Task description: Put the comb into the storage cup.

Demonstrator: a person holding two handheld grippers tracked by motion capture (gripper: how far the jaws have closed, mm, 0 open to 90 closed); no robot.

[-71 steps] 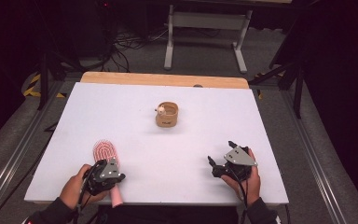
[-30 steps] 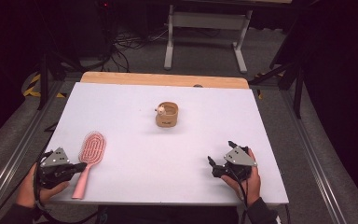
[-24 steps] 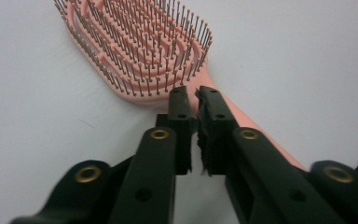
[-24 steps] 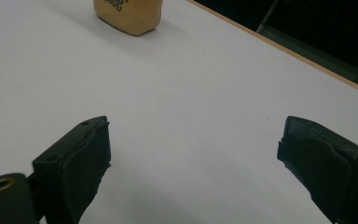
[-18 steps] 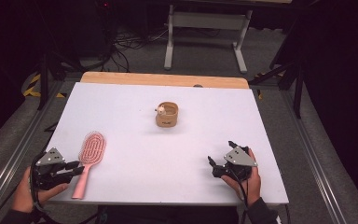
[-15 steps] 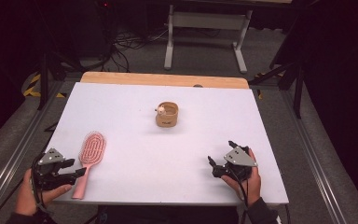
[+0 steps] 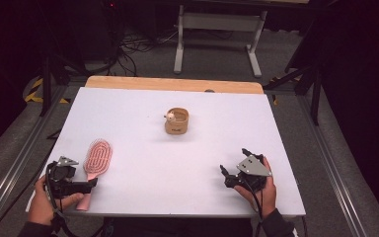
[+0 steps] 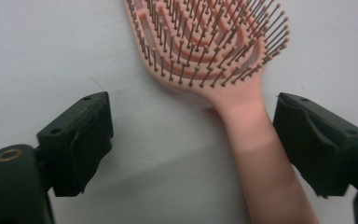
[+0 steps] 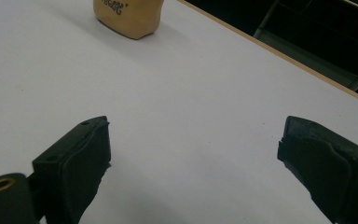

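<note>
Left claw [image 8: 193, 140], jaws just opening, straddles the brush [image 8: 223, 70] handle untouched; right claw [image 9: 193, 154] gapes, cup [image 9: 128, 16] at 11 o'clock

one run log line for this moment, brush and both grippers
left gripper: jaws just opened, open around pink hairbrush handle | right gripper: open | brush lies on table

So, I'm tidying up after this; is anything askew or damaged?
Nothing looks damaged. The pink hairbrush lies flat, bristles up, near the table's edge, between the open jaws of the left gripper, which have just been opening. The small cup stands upright.
</note>
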